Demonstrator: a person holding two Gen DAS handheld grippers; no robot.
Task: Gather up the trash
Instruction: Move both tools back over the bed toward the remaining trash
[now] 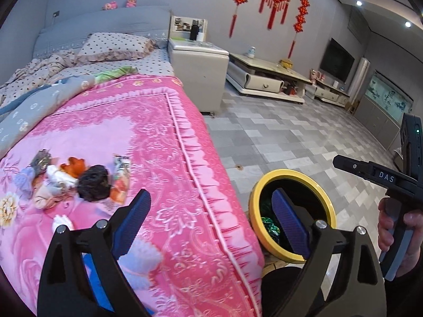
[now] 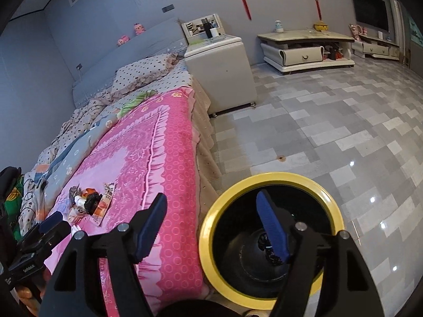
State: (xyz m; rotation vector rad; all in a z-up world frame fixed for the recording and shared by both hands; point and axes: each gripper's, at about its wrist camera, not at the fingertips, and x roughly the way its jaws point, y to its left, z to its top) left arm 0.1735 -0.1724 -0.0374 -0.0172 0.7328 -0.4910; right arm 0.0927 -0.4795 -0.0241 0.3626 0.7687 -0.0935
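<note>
A pile of trash (image 1: 79,179) lies on the pink blanket (image 1: 164,142): a black crumpled lump (image 1: 93,185), an orange scrap, white tissue and a printed wrapper (image 1: 120,177). My left gripper (image 1: 211,211) stands open and empty above the bed's edge, to the right of the pile. A yellow-rimmed black bin (image 1: 290,174) stands on the floor beside the bed, with a green shiny wrapper (image 1: 269,227) inside. My right gripper (image 2: 211,224) is open and empty, its right finger over the bin (image 2: 277,178). The right wrist view shows the pile (image 2: 90,200) further left, and a dark crumpled piece (image 2: 264,240) on the bin's bottom.
A bedside cabinet (image 1: 198,74) stands past the bed, low TV stands (image 2: 304,50) along the far wall. The grey tiled floor (image 2: 343,132) stretches to the right. Pillows and a grey quilt (image 1: 39,100) lie at the bed's head. A hand (image 1: 396,227) holds the right gripper.
</note>
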